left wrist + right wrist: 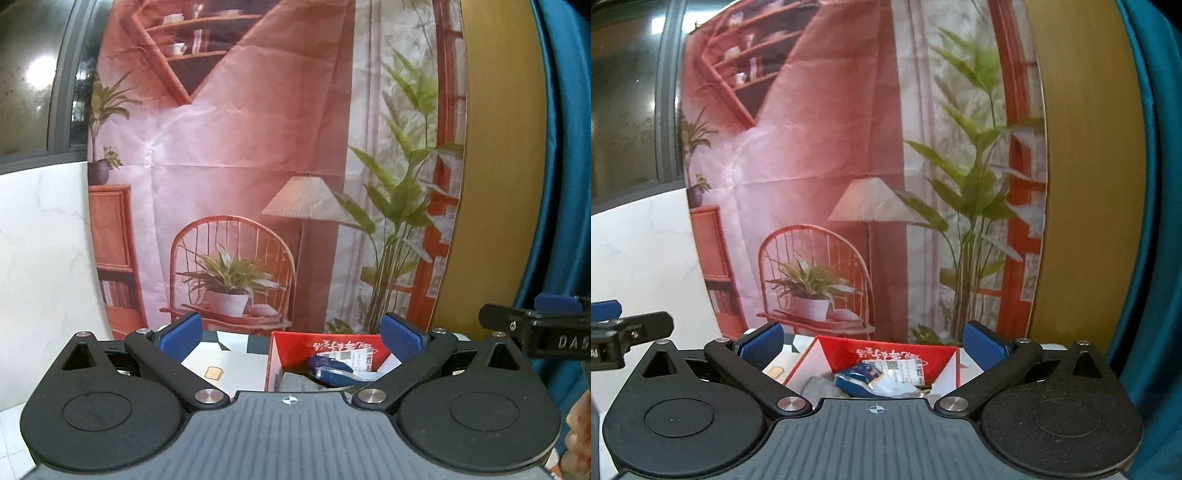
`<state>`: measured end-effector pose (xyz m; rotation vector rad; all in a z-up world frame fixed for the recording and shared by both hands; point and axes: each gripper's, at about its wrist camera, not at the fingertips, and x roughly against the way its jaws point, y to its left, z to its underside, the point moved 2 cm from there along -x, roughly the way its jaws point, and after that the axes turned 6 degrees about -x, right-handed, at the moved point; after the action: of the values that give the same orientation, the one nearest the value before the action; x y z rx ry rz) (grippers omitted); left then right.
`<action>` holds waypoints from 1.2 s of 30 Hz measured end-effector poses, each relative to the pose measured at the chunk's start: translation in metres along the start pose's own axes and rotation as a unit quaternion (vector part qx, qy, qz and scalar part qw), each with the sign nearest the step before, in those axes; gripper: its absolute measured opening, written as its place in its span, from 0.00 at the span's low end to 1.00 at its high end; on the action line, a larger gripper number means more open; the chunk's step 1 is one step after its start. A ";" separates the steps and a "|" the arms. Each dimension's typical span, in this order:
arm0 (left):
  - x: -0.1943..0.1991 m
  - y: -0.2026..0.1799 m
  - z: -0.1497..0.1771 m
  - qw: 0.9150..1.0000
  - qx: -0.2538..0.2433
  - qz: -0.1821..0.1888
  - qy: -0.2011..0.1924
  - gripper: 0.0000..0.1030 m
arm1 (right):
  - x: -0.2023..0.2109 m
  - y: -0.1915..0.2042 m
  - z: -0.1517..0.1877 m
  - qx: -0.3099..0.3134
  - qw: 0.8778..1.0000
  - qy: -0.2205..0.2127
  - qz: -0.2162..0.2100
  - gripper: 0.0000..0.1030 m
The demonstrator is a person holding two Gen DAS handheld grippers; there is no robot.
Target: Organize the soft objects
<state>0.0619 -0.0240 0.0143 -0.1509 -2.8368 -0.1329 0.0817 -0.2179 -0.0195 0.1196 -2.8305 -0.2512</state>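
Observation:
A red cardboard box (328,341) (886,352) stands open low in both wrist views, white inside. In it lie a blue soft packet with a white printed label (332,367) (875,378) and a grey cloth (293,382) (818,387). My left gripper (291,338) is open above and short of the box, with nothing between its blue pads (181,336). My right gripper (871,345) is also wide open and empty, held over the near side of the box. Each gripper's tip shows at the edge of the other's view.
A printed backdrop (258,166) of a pink room with a chair, lamp and plants hangs close behind the box. A white sheet with a toast picture (214,371) lies left of the box. White marbled wall (40,258) at left, teal curtain (565,184) at right.

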 end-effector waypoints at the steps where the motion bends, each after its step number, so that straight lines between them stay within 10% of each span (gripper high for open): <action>1: 0.005 0.000 -0.001 1.000 0.002 0.000 -0.002 1.00 | 0.006 0.003 -0.001 0.002 1.000 -0.002 0.001 1.00; 36: 0.026 -0.001 -0.006 0.999 -0.014 -0.035 -0.011 1.00 | 0.035 0.008 -0.007 0.006 0.999 -0.017 0.032 1.00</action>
<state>0.0385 -0.0238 0.0279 -0.0589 -2.8645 -0.1866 0.0500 -0.2146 -0.0019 0.0284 -2.8650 -0.2239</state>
